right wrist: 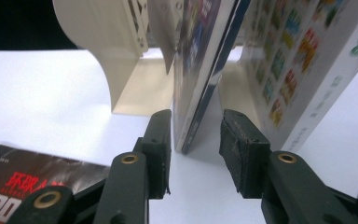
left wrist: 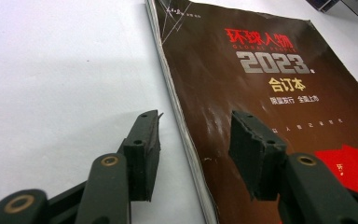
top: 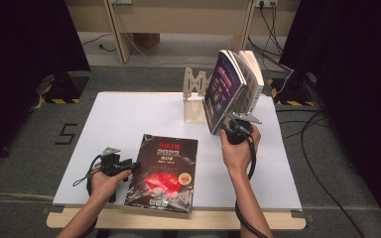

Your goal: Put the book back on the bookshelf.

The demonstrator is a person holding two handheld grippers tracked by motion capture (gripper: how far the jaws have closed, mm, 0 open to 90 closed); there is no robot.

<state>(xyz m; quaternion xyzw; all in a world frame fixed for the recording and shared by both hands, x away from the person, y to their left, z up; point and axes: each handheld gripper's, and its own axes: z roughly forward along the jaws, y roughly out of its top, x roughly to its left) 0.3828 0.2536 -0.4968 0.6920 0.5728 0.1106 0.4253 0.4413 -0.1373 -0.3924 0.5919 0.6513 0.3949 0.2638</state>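
Already 1 purple book (top: 223, 91) stands tilted against the other books (top: 250, 74) by the wooden bookend (top: 194, 96) at the far side of the white table (top: 129, 114). The right gripper (right wrist: 195, 140) has its jaws slack around that book's lower edge, one pad touching, not clamping. What seems left is the dark 2023 volume (top: 162, 171), lying flat near the front edge. The left gripper (left wrist: 193, 154) straddles its spine, unclenched, grasping nothing yet.
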